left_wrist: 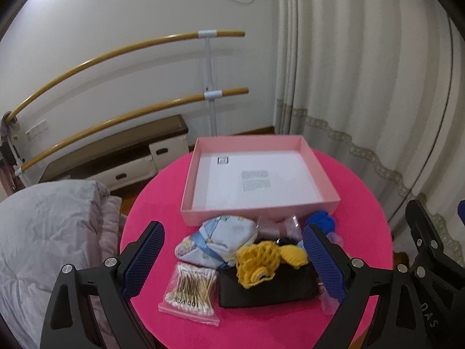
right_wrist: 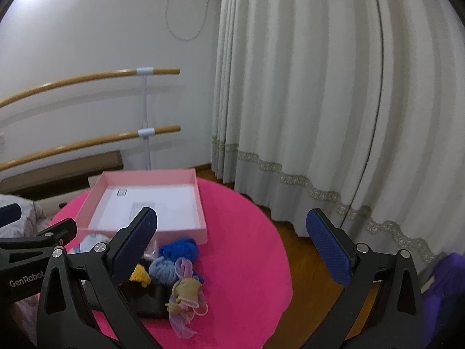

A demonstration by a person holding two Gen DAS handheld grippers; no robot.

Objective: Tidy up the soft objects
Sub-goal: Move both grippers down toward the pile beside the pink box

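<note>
An open pink box [left_wrist: 258, 209] with a white inside sits at the back of a round pink table [left_wrist: 162, 200]; the right wrist view shows it too [right_wrist: 200, 203]. In front of it lies a pile: a light blue patterned cloth pouch [left_wrist: 221, 238], a yellow crochet piece [left_wrist: 261, 258], a black pouch [left_wrist: 267, 288], a bag of cotton swabs [left_wrist: 191, 290], blue yarn [right_wrist: 180, 248] and pastel scrunchies [right_wrist: 186, 290]. My left gripper [left_wrist: 235, 258] is open above the pile, holding nothing. My right gripper [right_wrist: 232, 247] is open and empty, right of the pile.
A grey quilt [left_wrist: 49, 244] lies left of the table. Wooden ballet bars [left_wrist: 116, 55] and a low drawer bench [left_wrist: 122, 157] stand by the wall. Curtains [right_wrist: 334, 101] hang at the right above a wooden floor [right_wrist: 308, 264].
</note>
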